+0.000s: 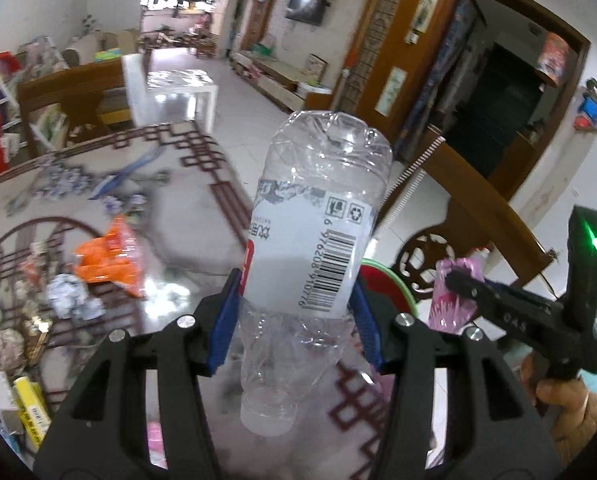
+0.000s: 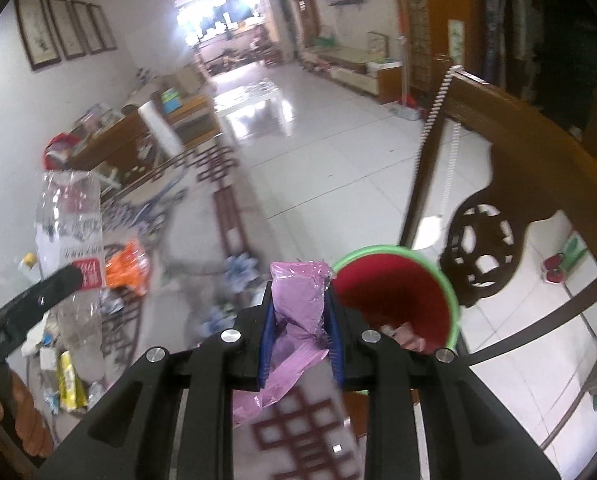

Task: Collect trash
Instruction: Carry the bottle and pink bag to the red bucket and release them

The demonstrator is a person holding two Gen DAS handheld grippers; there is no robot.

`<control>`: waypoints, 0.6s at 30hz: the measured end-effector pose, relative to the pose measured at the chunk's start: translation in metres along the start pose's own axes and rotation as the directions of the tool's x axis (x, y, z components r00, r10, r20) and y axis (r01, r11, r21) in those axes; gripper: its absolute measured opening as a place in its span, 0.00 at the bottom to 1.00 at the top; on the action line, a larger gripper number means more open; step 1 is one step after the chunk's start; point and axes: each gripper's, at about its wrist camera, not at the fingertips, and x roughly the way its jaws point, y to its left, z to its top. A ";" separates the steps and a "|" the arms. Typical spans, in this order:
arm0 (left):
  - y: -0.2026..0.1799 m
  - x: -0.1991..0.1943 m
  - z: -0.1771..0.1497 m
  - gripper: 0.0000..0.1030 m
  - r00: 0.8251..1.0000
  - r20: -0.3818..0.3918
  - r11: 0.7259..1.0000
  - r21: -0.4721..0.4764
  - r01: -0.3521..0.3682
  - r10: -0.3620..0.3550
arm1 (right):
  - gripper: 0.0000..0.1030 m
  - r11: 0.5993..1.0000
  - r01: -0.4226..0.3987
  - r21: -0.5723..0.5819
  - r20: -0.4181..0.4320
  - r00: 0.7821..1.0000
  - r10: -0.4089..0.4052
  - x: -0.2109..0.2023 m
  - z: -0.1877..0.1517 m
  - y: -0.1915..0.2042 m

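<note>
A crushed clear plastic bottle [image 1: 310, 236] with a white barcode label is clamped between the blue pads of my left gripper [image 1: 296, 312], base pointing away, above the patterned table [image 1: 186, 216]. The same bottle [image 2: 68, 216] shows at the left of the right wrist view. My right gripper [image 2: 299, 320] is shut on a crumpled pink wrapper [image 2: 298, 300], which also shows in the left wrist view as a pink wrapper [image 1: 452, 296]. Just right of the right gripper stands a red bin with a green rim [image 2: 394, 292], some scraps inside it.
An orange wrapper [image 1: 110, 260], a crumpled paper ball [image 1: 68, 294], a yellow pack [image 2: 70, 384] and other litter lie on the table's left part. A carved wooden chair back [image 2: 538, 200] curves behind the bin. White tiled floor [image 2: 338, 152] lies beyond.
</note>
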 end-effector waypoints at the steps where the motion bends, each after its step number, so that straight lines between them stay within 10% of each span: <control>1: -0.004 0.004 0.000 0.49 1.000 -0.006 1.000 0.006 0.009 -0.009 | 0.22 1.000 0.013 0.007 0.005 1.000 -0.013 0.000 0.002 -0.006; 18: -0.078 0.128 0.015 0.49 0.981 -0.149 0.984 0.105 0.144 -0.127 | 0.22 0.973 0.211 0.089 -0.028 0.978 -0.209 0.039 0.023 -0.087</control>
